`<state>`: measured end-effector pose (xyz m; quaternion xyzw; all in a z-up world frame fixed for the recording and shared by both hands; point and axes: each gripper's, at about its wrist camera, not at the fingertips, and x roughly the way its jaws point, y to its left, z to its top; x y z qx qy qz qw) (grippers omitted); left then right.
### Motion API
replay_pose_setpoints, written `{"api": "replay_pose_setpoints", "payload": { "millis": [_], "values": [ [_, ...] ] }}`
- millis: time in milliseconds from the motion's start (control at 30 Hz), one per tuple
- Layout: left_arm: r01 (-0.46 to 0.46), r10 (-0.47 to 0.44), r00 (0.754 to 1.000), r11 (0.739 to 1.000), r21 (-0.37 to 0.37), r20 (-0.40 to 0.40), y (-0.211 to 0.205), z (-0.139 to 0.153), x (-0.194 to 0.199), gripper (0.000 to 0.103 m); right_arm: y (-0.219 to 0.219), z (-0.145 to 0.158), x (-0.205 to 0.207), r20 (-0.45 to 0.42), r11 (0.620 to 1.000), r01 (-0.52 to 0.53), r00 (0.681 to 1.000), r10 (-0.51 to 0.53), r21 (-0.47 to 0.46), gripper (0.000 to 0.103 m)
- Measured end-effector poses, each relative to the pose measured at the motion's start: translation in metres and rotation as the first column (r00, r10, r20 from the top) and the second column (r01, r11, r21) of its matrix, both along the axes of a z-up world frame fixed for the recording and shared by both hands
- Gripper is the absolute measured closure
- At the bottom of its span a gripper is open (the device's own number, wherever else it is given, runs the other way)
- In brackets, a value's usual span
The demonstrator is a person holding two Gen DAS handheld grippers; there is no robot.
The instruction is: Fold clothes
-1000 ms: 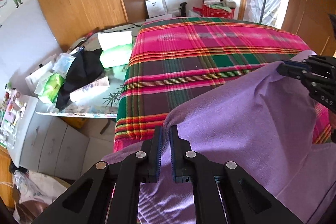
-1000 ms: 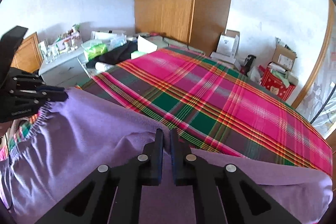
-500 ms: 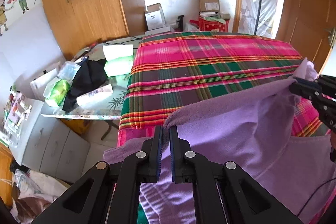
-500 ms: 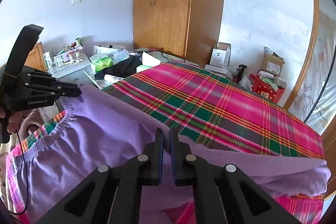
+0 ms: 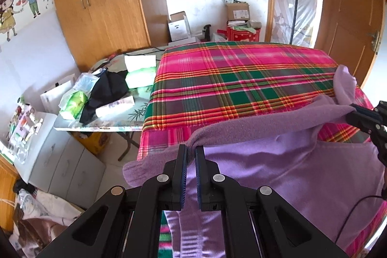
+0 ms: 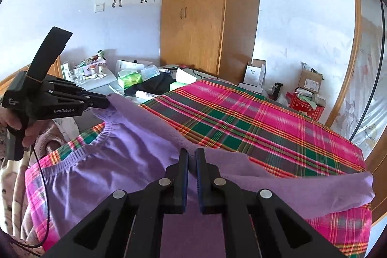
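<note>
The purple garment is pinched at two spots along one folded edge and stretched between the two grippers above the near part of the plaid-covered bed. The left gripper has its fingers clenched on the fabric, the edge rising out from between the tips and running away to the right. The right gripper is likewise closed tight on the cloth, which passes between its fingers. In the left wrist view the right gripper shows at the right edge, gripping a bunched corner of the fabric. In the right wrist view the left gripper shows at the left, gripping near the elastic waistband, held by a hand. The lower part of the garment lies on the bed's near edge; one loose end trails toward the bed's right side.

The side of the left gripper reads "GenRobot.AI"; smaller print above it is too small to read.

The far half of the bed is bare plaid. Beside its left edge stands a cluttered side table with tissue packs and a black cloth. A wooden wardrobe and cardboard boxes stand beyond the far edge.
</note>
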<state>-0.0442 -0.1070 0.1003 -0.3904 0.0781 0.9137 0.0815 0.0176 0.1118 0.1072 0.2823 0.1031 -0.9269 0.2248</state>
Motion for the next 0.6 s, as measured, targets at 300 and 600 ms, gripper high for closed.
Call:
{"api": "replay_pose_setpoints", "payload": {
  "millis": [300, 600],
  "values": [
    [0.008, -0.008, 1.0, 1.0, 0.001, -0.022, -0.001, 0.003, 0.033, 0.096, 0.004, -0.002, 0.044, -0.021, 1.0, 0.021, 1.0, -0.021, -0.017, 0.097],
    [-0.019, 0.019, 0.999, 1.0, 0.007, -0.039, -0.008, -0.001, 0.06, 0.096, -0.001, -0.01, 0.079, -0.044, 1.0, 0.023, 0.999, -0.023, -0.013, 0.097]
  ]
}}
